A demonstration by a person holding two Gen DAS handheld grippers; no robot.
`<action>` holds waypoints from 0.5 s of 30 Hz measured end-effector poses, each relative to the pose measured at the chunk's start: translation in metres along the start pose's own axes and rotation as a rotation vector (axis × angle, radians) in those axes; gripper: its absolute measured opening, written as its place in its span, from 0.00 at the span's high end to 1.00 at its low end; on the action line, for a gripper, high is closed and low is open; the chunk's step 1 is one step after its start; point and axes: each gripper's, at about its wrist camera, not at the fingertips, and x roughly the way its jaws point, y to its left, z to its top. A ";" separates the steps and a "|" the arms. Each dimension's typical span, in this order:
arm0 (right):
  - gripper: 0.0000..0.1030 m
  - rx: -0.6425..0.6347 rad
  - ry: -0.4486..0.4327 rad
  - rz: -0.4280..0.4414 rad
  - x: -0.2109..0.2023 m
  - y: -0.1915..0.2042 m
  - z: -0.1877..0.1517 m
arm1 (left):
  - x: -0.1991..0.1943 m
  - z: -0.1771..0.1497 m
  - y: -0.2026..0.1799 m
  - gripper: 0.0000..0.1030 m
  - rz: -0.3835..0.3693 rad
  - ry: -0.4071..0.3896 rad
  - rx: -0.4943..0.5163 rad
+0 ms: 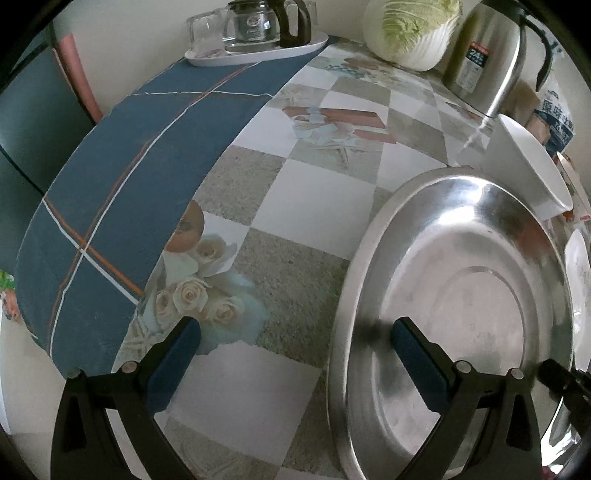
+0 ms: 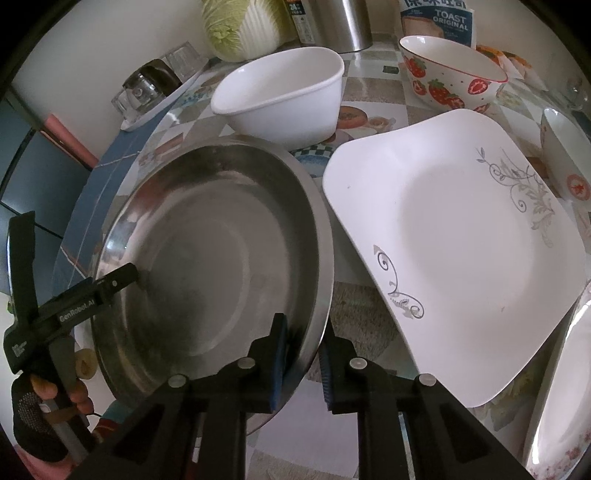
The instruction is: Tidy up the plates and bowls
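A wide stainless steel plate [image 2: 221,251] lies on the checked tablecloth. My right gripper [image 2: 303,341] is shut on its near right rim, one pad inside and one outside. My left gripper [image 1: 295,332] stands open astride the plate's [image 1: 461,277] left rim, one finger over the dish and one over the cloth, touching nothing. It also shows in the right wrist view, where the left gripper [image 2: 74,247] is held by a gloved hand [image 2: 33,417]. Beside the steel plate lie a white square plate [image 2: 461,240] with grey scrollwork, a white square bowl [image 2: 280,99] and a strawberry bowl [image 2: 450,74].
A small bowl [image 2: 565,162] and a flower-rimmed plate [image 2: 561,406] sit at the right edge. At the back stand a cabbage [image 1: 410,29], a steel thermos [image 1: 487,51], a toast bag [image 2: 436,18] and a tray [image 1: 258,55] with glassware. A blue cloth [image 1: 129,166] covers the table's left edge.
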 end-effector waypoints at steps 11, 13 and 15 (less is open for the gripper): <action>0.83 -0.006 -0.012 0.002 -0.003 -0.003 -0.003 | 0.008 0.013 -0.001 0.02 0.009 0.037 -0.056; 0.83 -0.003 -0.016 0.006 -0.002 -0.004 -0.002 | 0.008 0.015 -0.004 0.05 0.005 0.034 -0.047; 0.83 -0.002 -0.018 0.008 -0.002 -0.004 -0.002 | 0.003 0.015 -0.005 0.14 -0.003 0.037 -0.040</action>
